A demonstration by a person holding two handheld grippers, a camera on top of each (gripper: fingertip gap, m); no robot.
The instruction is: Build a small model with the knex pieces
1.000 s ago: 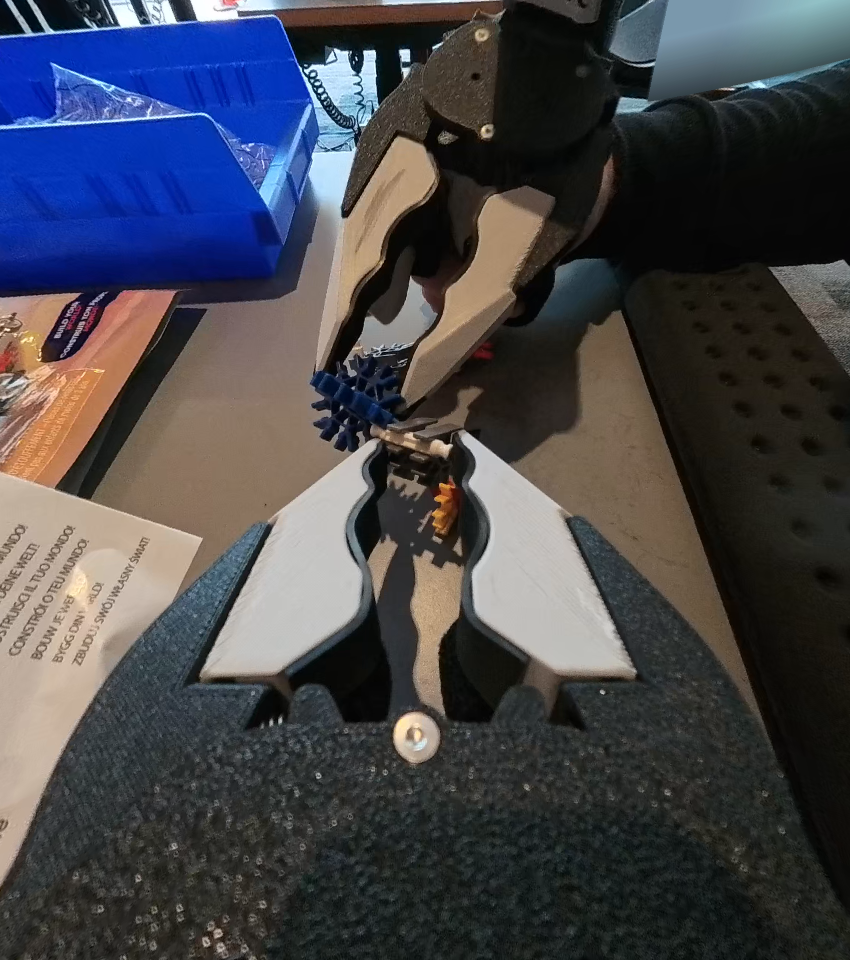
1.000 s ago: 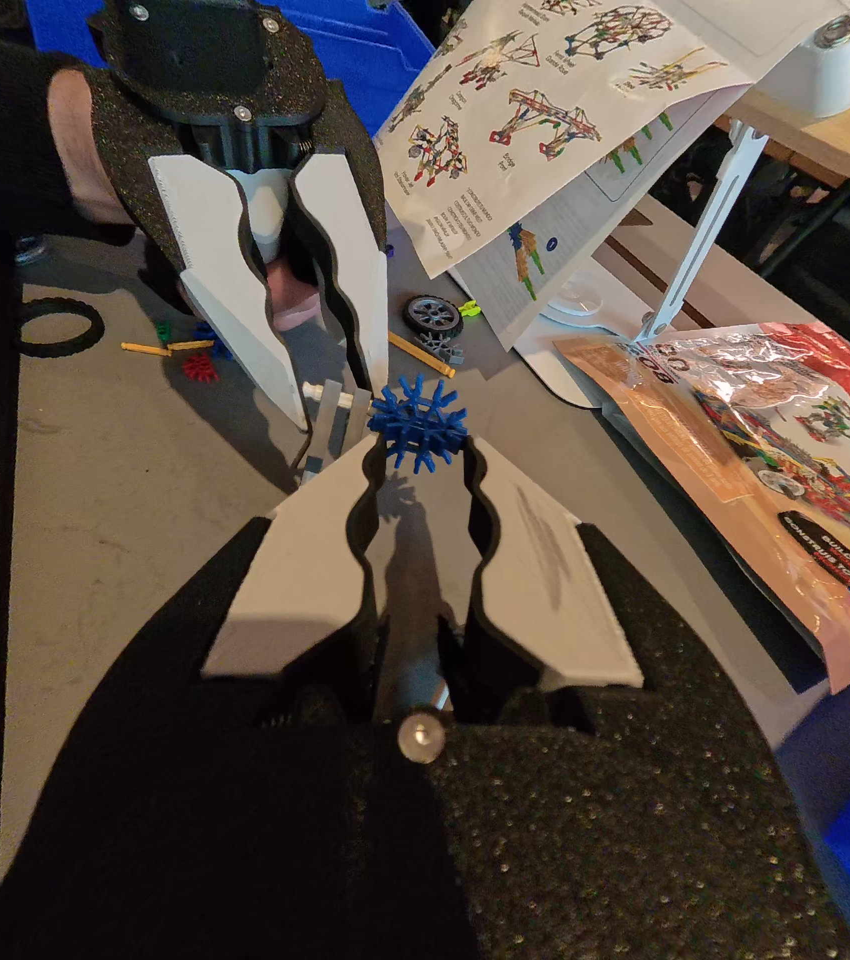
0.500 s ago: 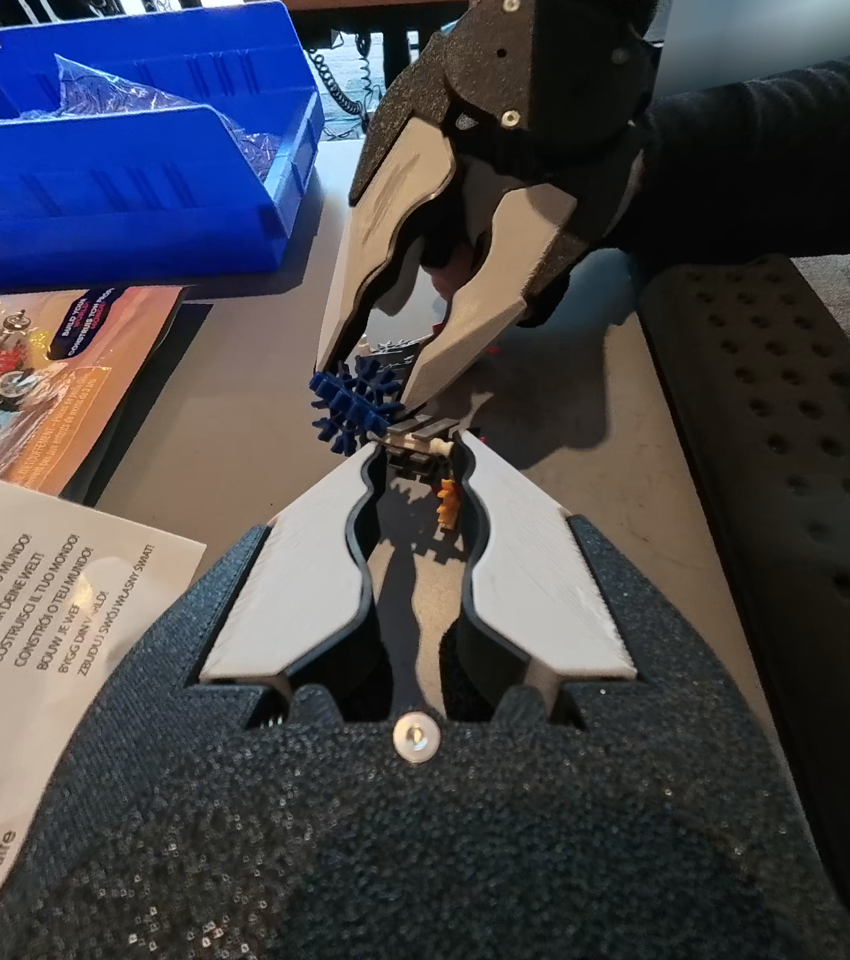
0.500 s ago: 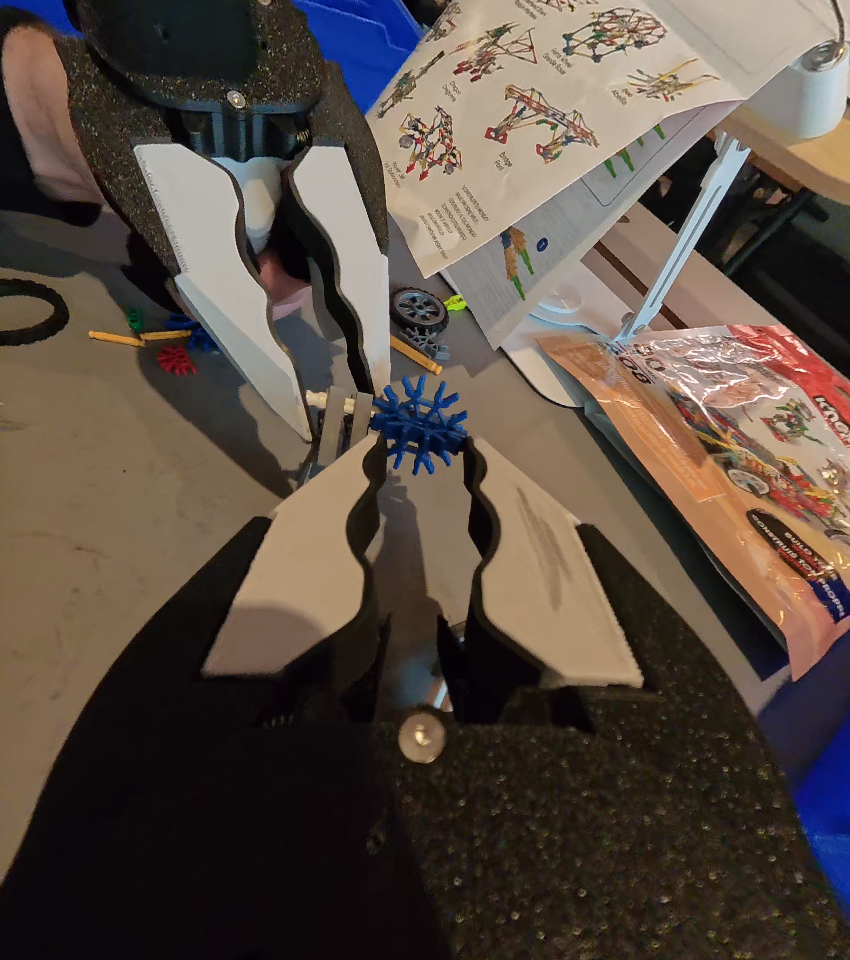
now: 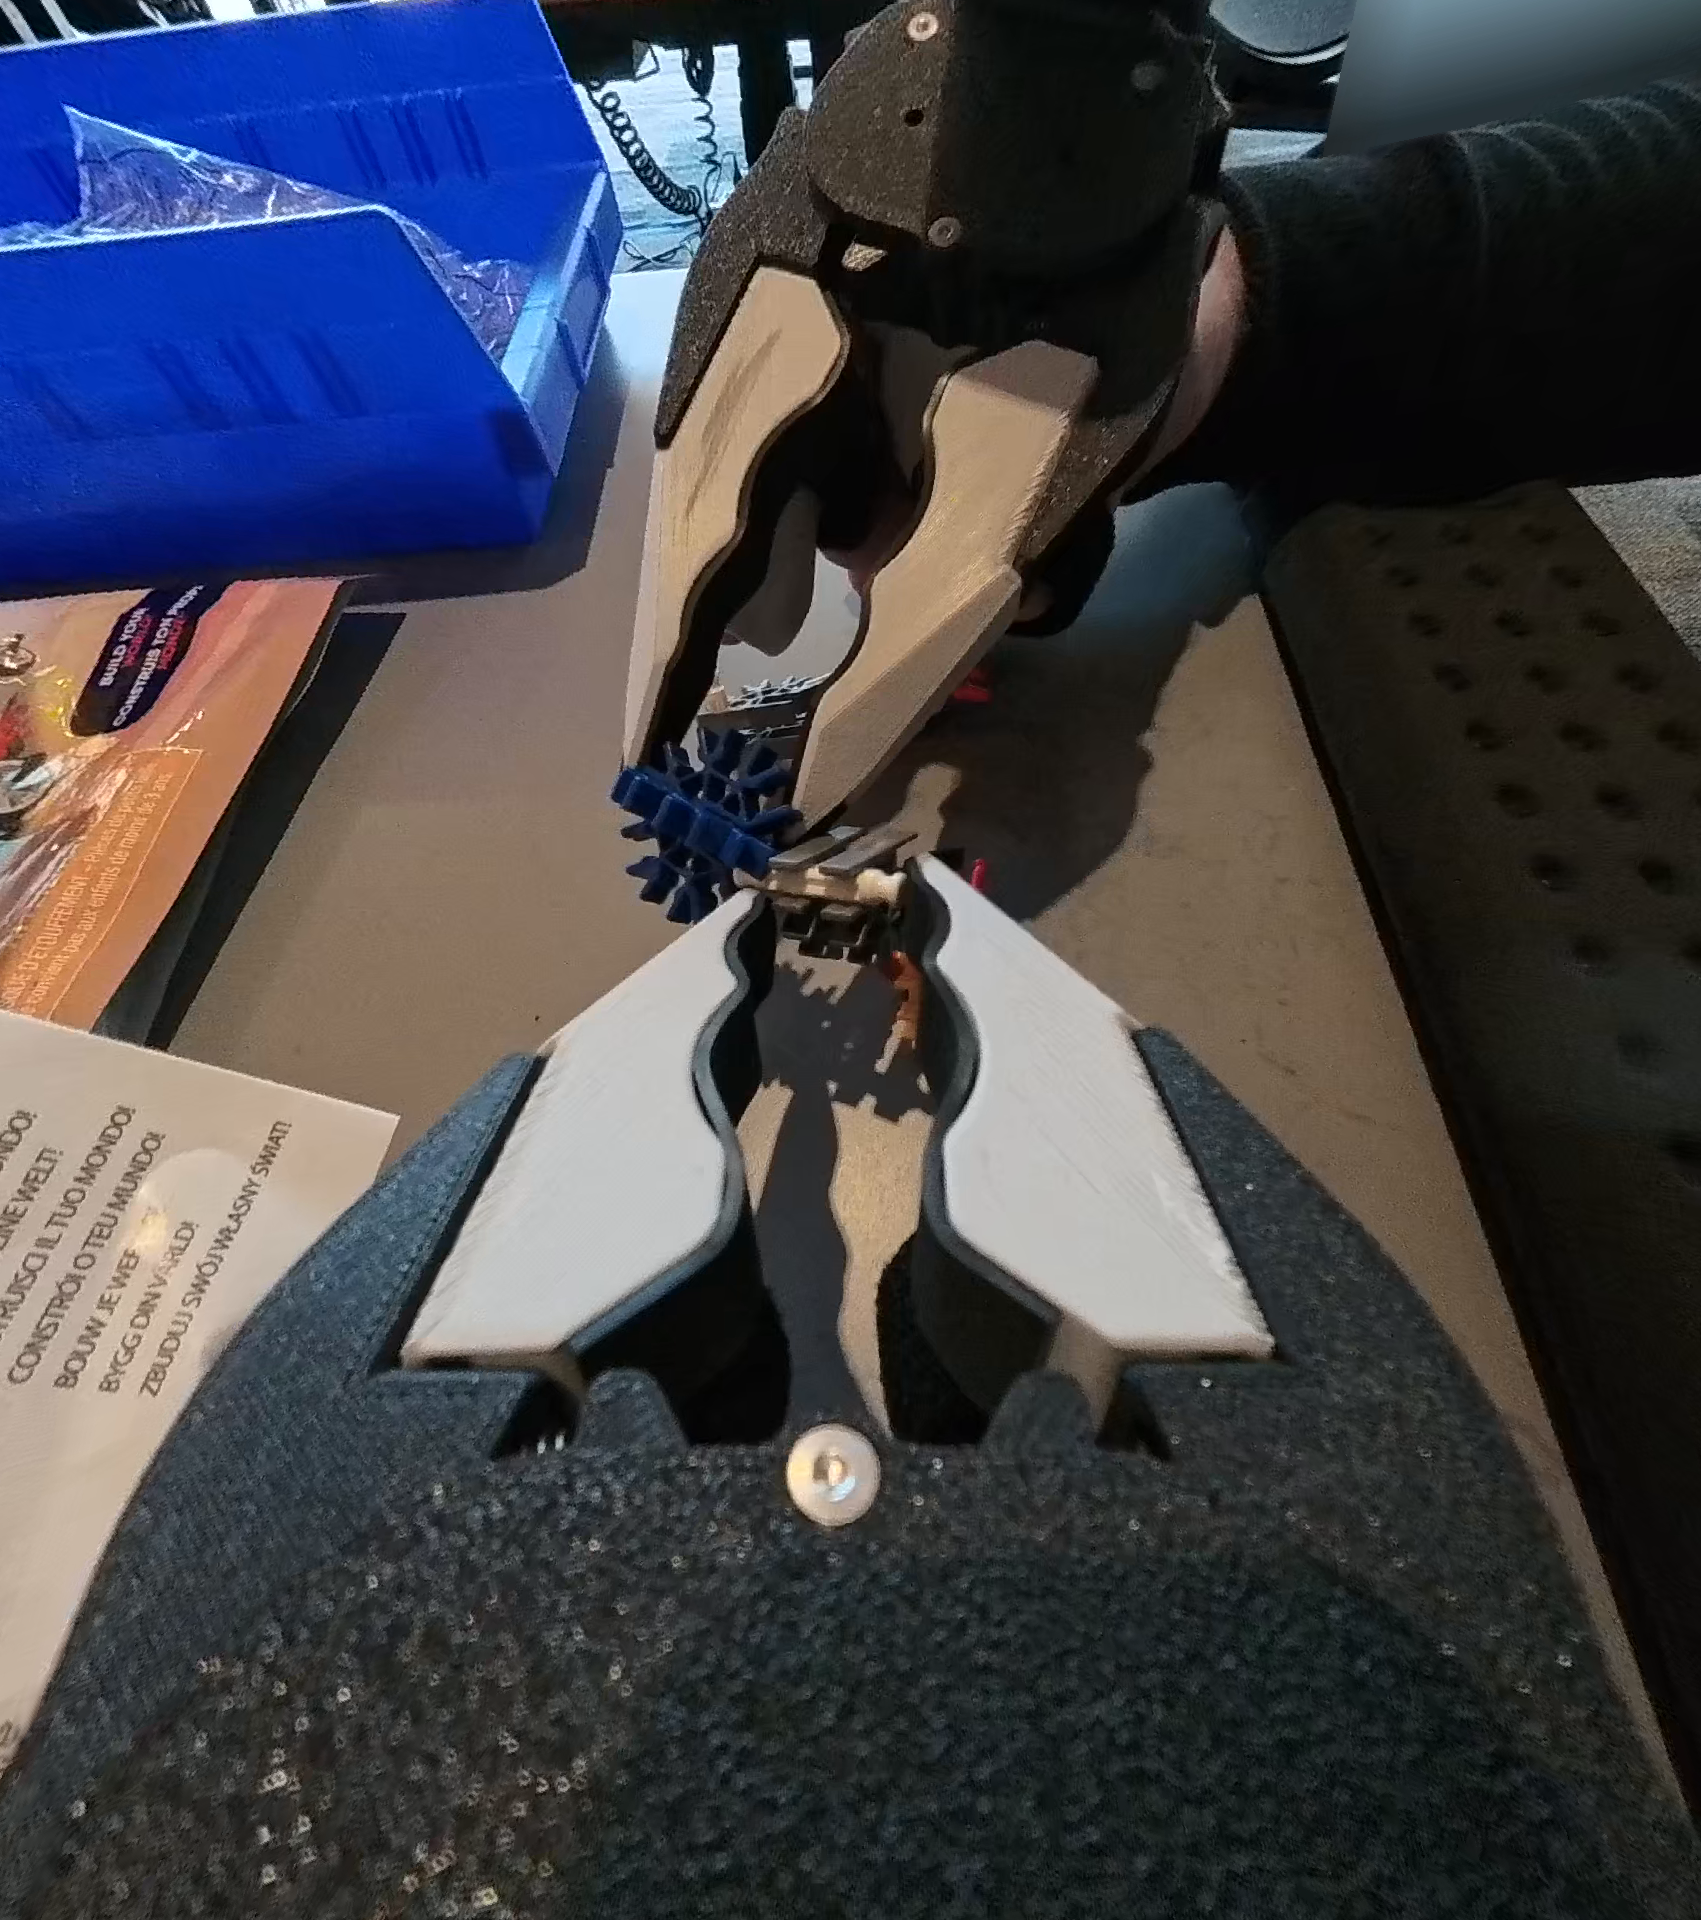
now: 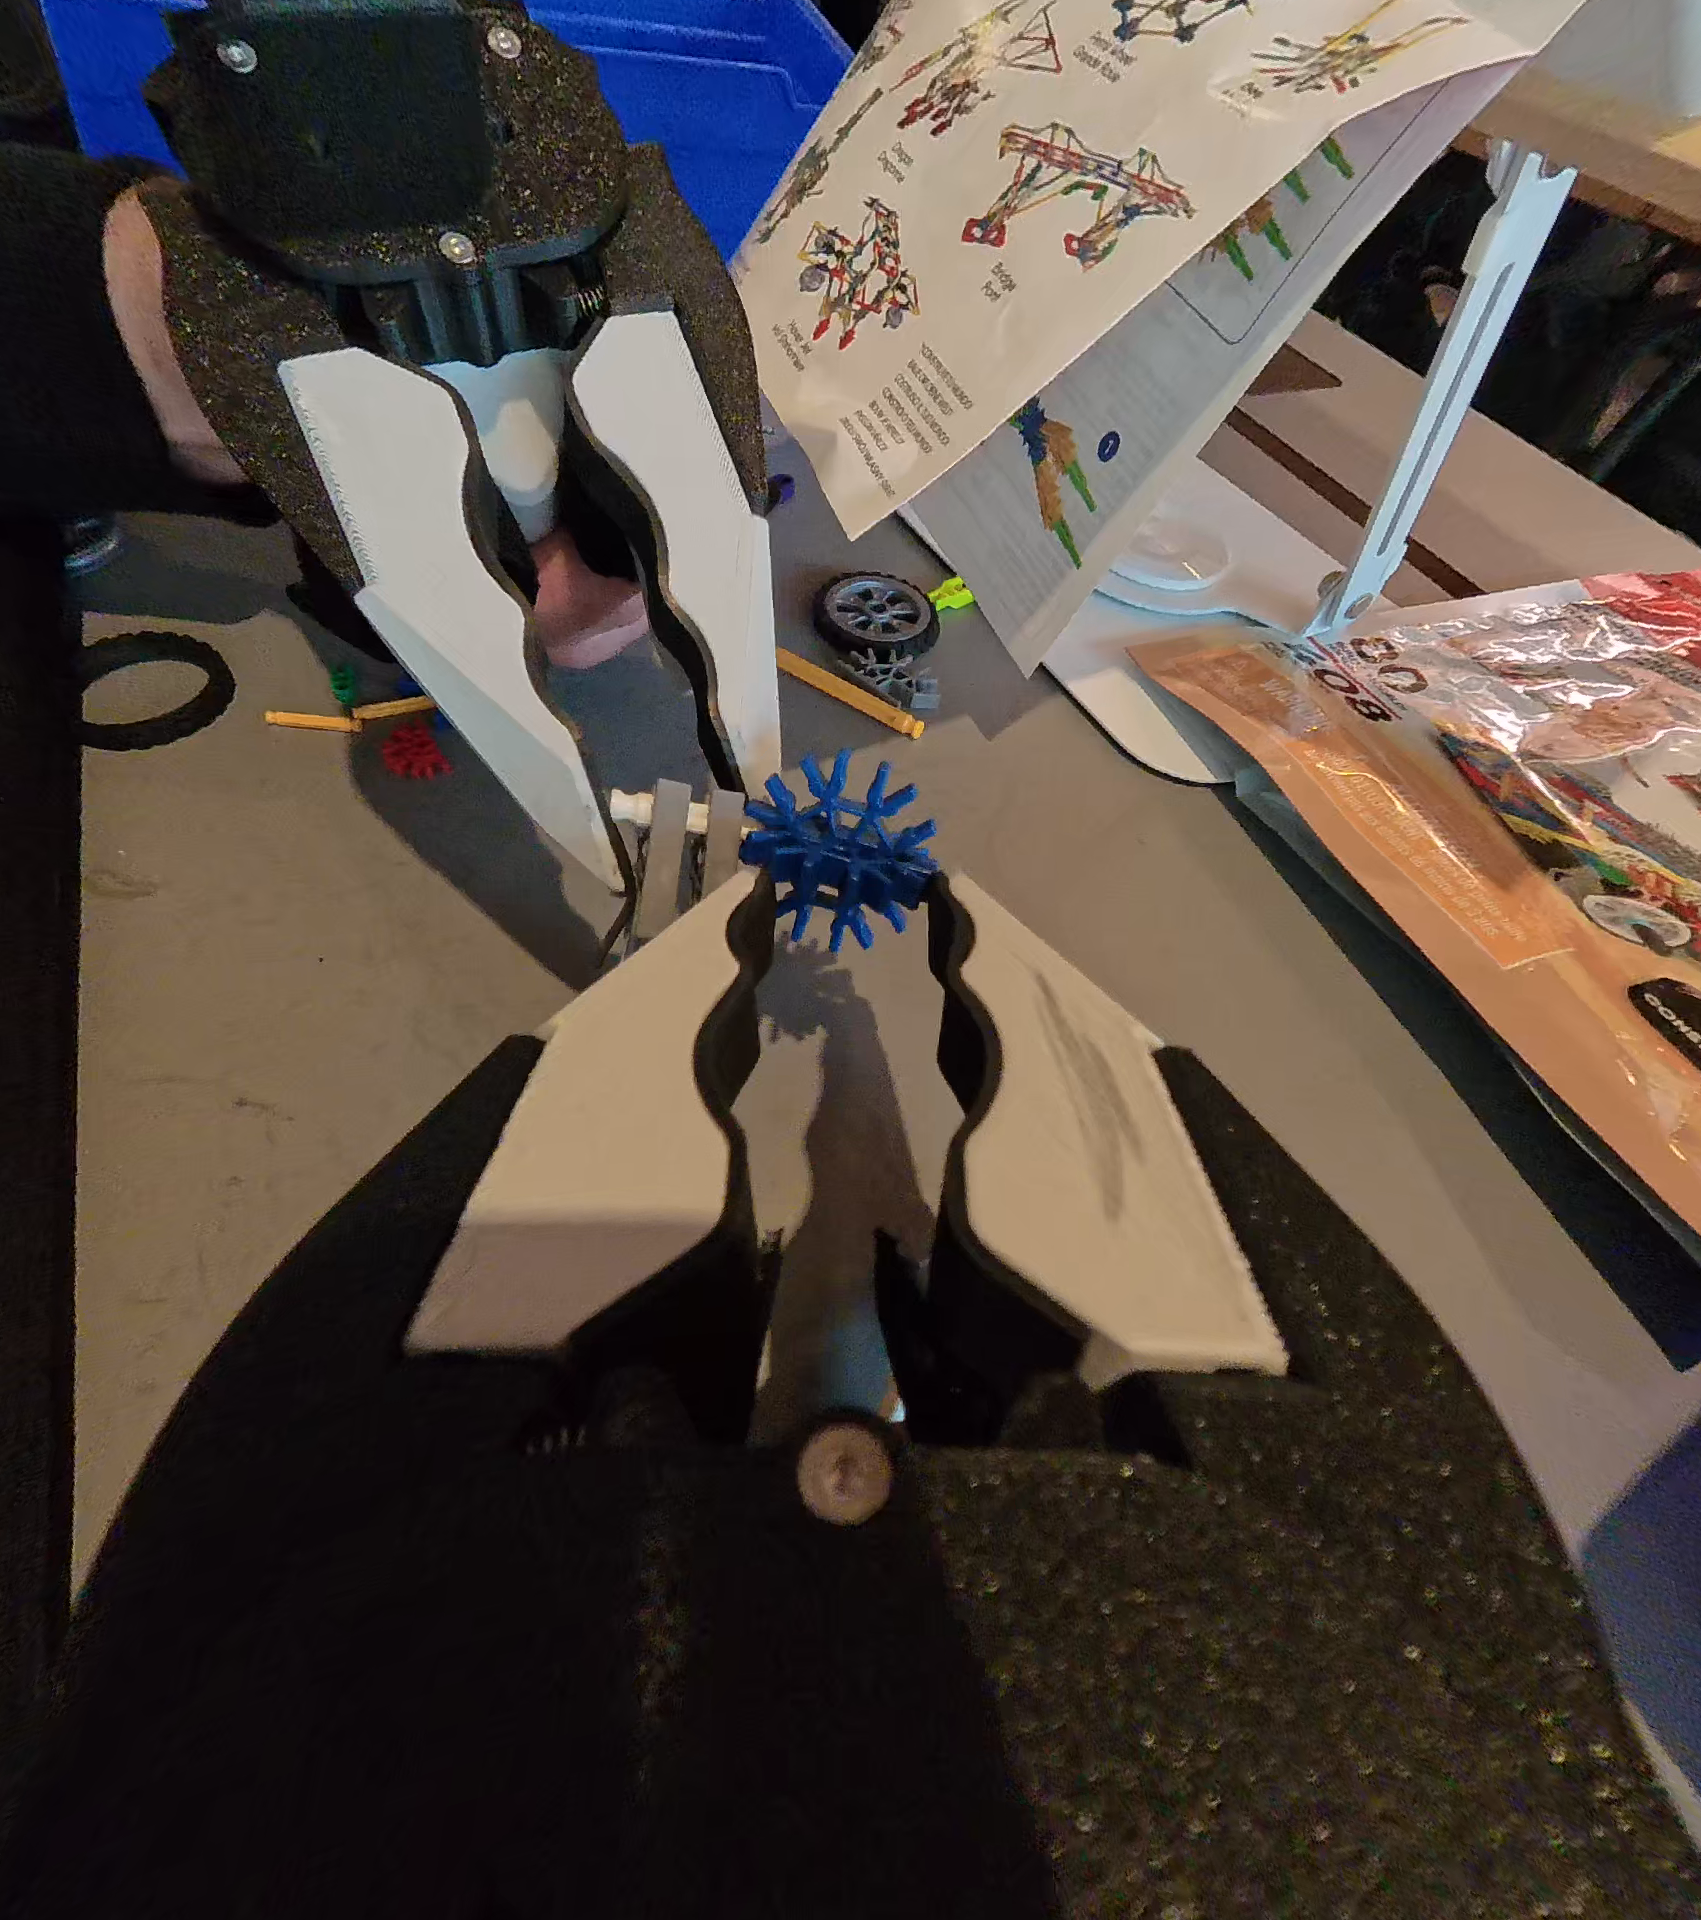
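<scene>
Left wrist view: the left claw (image 5: 835,902) pinches a small grey connector piece (image 5: 830,914) between its tips, above the grey surface (image 5: 410,935). A white rod (image 5: 867,881) runs through that piece into a blue snowflake connector (image 5: 695,821). The right claw (image 5: 721,774) comes in from above and pinches the snowflake at its tips. A blue bin (image 5: 233,353) stands far left, a toy bag (image 5: 67,790) before it, a printed sheet (image 5: 67,1299) nearest. A small orange part (image 5: 906,987) lies under the left claw – its kind is hard to make out.

Right wrist view: the right claw (image 6: 846,883) grips the snowflake (image 6: 841,847) on both sides. The left claw (image 6: 680,831) opposite holds the grey piece (image 6: 685,842) on the rod (image 6: 630,802). Beyond lie a wheel (image 6: 875,613), yellow rods (image 6: 846,691), a red connector (image 6: 415,750) and a tyre (image 6: 155,691) – all loose on the surface (image 6: 254,1039).
</scene>
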